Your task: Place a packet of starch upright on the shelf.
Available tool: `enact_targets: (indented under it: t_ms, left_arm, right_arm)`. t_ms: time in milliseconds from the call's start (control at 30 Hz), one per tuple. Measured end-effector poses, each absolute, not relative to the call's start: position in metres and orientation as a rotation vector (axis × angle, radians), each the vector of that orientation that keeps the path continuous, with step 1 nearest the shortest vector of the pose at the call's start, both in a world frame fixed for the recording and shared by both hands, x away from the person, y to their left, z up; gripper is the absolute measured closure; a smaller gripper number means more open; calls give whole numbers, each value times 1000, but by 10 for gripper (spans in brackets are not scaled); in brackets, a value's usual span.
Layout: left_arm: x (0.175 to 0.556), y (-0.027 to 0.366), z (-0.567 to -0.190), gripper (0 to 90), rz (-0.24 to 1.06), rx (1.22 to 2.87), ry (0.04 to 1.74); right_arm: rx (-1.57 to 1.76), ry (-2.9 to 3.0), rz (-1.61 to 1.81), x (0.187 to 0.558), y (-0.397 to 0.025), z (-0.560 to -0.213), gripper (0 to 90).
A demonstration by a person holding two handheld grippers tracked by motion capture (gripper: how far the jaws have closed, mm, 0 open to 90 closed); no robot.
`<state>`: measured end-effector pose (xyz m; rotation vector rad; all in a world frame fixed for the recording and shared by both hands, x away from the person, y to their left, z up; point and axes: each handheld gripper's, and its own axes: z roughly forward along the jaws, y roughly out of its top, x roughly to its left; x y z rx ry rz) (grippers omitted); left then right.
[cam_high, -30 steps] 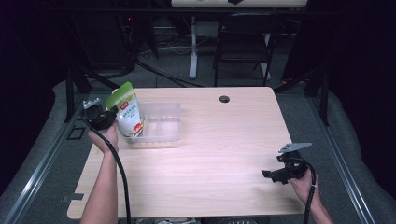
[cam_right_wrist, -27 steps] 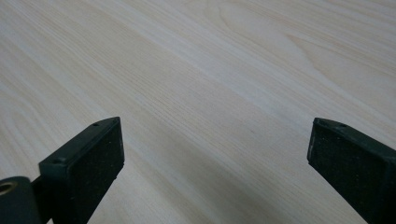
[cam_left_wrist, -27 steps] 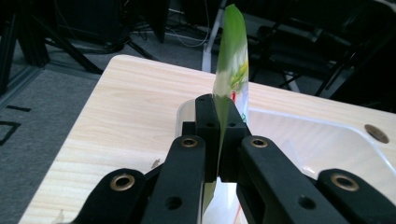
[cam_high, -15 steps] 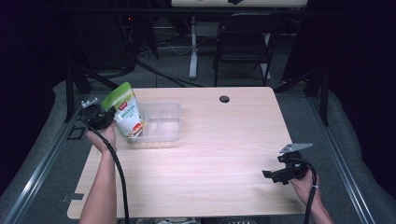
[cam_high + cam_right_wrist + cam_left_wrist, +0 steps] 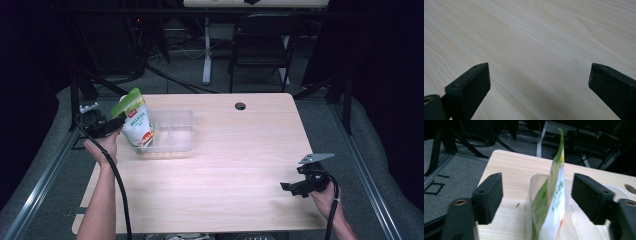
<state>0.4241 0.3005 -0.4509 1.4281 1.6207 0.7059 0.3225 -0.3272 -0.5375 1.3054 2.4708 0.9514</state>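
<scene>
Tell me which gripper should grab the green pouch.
Left. The left gripper already has its open jaws either side of the green pouch standing in the clear tray. The right gripper sits far across the table, open.

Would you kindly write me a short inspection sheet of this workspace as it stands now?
Surface: light wooden table, round grommet hole near the far edge.
Job's things: green-and-white pouch upright, leaning, at the left end of a clear plastic bin.
Clutter: nothing seen.
Grippers: left claw open, jaws either side of the pouch, not touching; right claw open over bare wood, near the right edge.
Cables: black cable along the left forearm; another from the right claw.
Surroundings: dark room, chair and stands beyond the table.
</scene>
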Motion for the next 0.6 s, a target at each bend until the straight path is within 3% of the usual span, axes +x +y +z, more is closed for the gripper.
enact_targets:
  t_ms: [233, 600]
  left_arm:
    - [404, 301, -427, 121, 643, 1541, 1569]
    - [365, 293, -404, 72, 608, 1650, 1473]
  right_arm:
    - [1303, 2469, 958, 323, -327, -538, 33]
    - [1294, 2467, 955, 322, -327, -537, 33]
